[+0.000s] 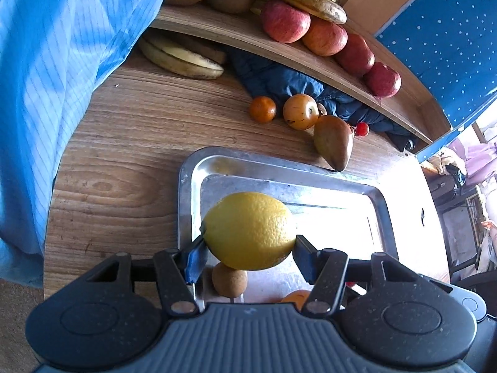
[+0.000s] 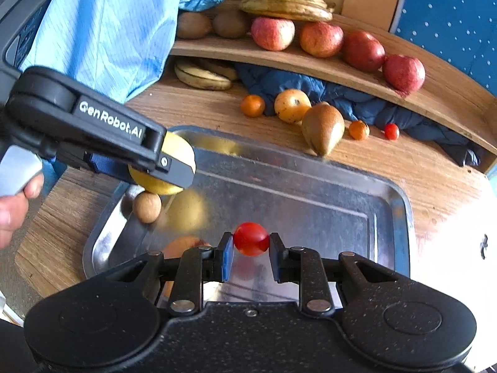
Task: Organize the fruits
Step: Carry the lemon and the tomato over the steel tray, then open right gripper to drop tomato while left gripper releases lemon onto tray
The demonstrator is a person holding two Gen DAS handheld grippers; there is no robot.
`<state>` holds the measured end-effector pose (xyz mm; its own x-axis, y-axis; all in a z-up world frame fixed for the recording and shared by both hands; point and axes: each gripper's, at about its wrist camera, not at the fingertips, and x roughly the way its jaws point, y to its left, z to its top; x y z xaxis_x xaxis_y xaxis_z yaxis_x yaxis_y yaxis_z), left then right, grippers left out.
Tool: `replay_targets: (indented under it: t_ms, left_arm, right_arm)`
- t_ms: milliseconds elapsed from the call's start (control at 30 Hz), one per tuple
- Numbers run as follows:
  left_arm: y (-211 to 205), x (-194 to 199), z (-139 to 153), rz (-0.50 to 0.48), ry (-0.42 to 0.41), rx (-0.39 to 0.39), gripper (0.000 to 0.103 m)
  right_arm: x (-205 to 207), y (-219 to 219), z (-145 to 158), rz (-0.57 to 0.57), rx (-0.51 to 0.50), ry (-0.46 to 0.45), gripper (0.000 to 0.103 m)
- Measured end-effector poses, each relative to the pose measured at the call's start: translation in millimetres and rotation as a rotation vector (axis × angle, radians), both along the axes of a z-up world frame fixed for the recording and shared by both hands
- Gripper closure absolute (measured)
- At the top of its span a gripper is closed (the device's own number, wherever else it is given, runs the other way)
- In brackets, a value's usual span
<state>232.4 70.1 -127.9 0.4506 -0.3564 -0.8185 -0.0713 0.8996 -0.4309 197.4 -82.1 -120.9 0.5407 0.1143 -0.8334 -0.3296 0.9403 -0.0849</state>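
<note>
Left hand-held gripper point(image 1: 248, 250) clamped on a yellow lemon point(image 1: 248, 230), held above the near left part of the metal tray point(image 1: 186, 186) on the wooden counter point(image 1: 124, 143), over a small brown fruit point(image 1: 229, 279). Right hand-held gripper point(image 2: 251, 250) pinching a cherry tomato point(image 2: 251, 238) over the tray's near middle. Beyond the far rim: a tangerine point(image 2: 252, 105), a pear point(image 2: 323, 130), red apples point(image 2: 321, 39) up on the shelf point(image 2: 279, 59).
</note>
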Motion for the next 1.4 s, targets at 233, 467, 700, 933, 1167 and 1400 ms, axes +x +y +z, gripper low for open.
replay_targets:
  t_ms: [233,467,700,933,1167,1400]
  left_arm:
    - [-5,4,-2,-0.017,0.008,0.037,0.04]
    - [-6,5,-2,-0.023,0.0,0.062,0.04]
    - [-8,5,-1,-0.018,-0.002,0.085,0.04]
    - [-11,-7,11,-0.014,-0.046,0.12,0.032]
    - [-14,-37,36,0.019,-0.115,0.168,0.015]
    - [-20,-86,56,0.037,-0.167,0.224,0.003]
  right_arm:
    - [-1,-3,-2,-0.019,-0.017,0.025,0.077]
    - [-6,-9,-4,-0.021,-0.019,0.029,0.077]
    - [-8,-12,-5,-0.015,-0.005,0.019,0.076]
    - [-14,-15,-2,-0.011,0.016,-0.014,0.069]
    - [-38,-25,21,-0.023,0.054,-0.073,0.041]
    - [-78,-33,43,0.007,0.048,-0.135,0.011]
